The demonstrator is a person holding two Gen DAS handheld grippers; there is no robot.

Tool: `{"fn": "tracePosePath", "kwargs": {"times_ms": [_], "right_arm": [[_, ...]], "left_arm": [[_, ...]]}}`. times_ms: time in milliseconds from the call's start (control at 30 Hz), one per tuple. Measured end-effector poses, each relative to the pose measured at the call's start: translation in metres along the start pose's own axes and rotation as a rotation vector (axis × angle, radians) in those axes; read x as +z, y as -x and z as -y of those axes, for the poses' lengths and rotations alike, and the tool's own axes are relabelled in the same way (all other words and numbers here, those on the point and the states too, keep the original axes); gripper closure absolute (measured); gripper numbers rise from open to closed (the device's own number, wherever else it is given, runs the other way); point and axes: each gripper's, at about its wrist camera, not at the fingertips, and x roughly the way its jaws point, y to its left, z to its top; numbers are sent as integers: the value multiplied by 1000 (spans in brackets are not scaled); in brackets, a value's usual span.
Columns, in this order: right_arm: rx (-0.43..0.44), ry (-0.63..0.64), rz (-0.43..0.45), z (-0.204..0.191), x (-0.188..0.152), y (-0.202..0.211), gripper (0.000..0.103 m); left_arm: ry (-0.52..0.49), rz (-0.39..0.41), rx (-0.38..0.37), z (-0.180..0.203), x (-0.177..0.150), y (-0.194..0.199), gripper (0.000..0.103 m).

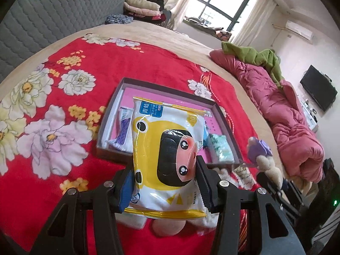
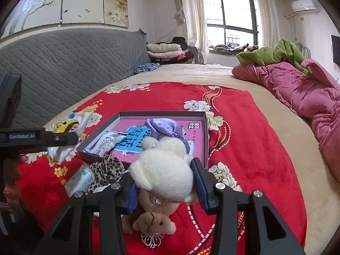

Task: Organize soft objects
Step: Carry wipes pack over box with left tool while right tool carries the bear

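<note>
Left claw (image 1: 165,182), nearest the lens, clamps a yellow wipes pack (image 1: 167,159) part-open above the bed (image 1: 170,68), just short of the shallow box (image 1: 225,119). Right claw (image 2: 163,182) likewise pinches a cream plush doll (image 2: 163,170) near the box's front edge. Risk: the slick film pack may slip sideways; the doll's soft stuffing may squeeze free.

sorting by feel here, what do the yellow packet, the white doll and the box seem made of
Yellow wipes packet: thin plastic film, glossy; it shows glare and crinkles.
White plush doll: fuzzy pile fabric, matte; its purple bow looks like shiny satin.
Shallow box: probably cardboard, with thin straight dark walls and a printed pink base.
</note>
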Motion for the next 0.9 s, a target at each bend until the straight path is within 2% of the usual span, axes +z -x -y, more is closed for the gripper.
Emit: {"fn": "tracePosePath", "kwargs": {"times_ms": [600, 800, 900], "right_arm": [[-74, -17, 11, 8, 17, -6, 58], [-101, 16, 20, 4, 26, -6, 58], [-106, 33, 23, 0, 31, -9, 58]], "left_arm": [[40, 52, -53, 23, 36, -31, 49], [74, 60, -91, 20, 46, -48, 49], [56, 61, -92, 24, 46, -54, 49]]}}
